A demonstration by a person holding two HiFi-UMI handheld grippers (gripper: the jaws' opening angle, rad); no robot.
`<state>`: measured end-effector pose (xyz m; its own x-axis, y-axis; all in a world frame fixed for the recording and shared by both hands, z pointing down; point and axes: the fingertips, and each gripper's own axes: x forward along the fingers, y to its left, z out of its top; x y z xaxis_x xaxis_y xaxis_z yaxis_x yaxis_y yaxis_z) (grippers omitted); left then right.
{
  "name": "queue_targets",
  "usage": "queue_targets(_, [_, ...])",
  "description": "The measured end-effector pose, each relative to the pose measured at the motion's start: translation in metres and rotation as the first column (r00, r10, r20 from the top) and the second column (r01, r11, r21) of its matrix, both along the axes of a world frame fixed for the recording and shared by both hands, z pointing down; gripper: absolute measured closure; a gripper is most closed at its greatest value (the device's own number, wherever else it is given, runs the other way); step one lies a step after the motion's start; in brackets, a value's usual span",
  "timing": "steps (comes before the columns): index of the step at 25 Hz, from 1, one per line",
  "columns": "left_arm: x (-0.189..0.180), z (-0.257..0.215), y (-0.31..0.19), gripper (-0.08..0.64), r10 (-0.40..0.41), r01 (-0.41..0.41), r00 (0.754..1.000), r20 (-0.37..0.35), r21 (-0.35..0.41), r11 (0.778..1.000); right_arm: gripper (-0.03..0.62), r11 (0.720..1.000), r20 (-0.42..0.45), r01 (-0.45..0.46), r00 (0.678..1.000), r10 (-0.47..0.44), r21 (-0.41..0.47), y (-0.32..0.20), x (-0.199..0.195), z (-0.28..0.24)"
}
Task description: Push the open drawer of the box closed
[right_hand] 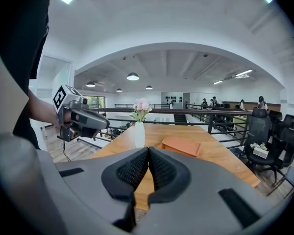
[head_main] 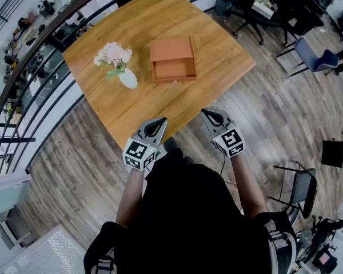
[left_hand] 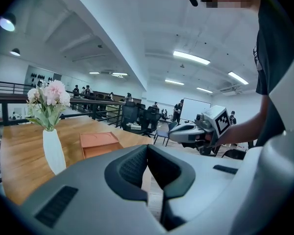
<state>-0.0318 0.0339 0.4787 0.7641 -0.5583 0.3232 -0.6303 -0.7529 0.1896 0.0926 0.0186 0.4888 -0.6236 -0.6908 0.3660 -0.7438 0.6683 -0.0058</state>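
Sitting near the middle of the one wooden bench (head_main: 217,50), the single orange-brown box (head_main: 172,49) has its one drawer (head_main: 174,69) pulled out on the side that faces the person, so the tray's inside shows from above. Just left of the box, and apart from it, stands one white vase (head_main: 127,79). It holds a bunch of pale pink flowers (head_main: 114,54) that leans away from the box.

Nearer the person than the box, about at the bench's near edge, two grippers are held side by side. Both are well apart from the box. The left gripper (head_main: 156,124) points toward the box from its near left. Its own view shows the two jaws pressed together at the tips with nothing between them. The right gripper (head_main: 212,116) points toward the box from its near right, and its jaws likewise meet tip to tip around nothing.

Left of the box, past the bench edge, a dark railing (head_main: 46,56) runs along. Right of the box, on the plank floor (head_main: 263,113), stands one blue chair (head_main: 314,59). Farther toward the person stands one black chair (head_main: 300,190).
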Motion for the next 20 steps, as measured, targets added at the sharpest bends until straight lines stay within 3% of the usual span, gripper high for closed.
queue_targets(8, [-0.029,0.004,-0.034,0.537,-0.018,0.019,1.0,0.011,-0.017,1.0,0.575,1.0,0.015,-0.016,1.0,0.016,-0.008,-0.04,-0.017,-0.001])
queue_targets(20, [-0.033,0.006,-0.07,0.537,0.027,-0.027,0.999,0.017,-0.007,1.0,0.575,0.999,0.025,-0.039,0.999,0.04,-0.027,-0.072,-0.031,0.013])
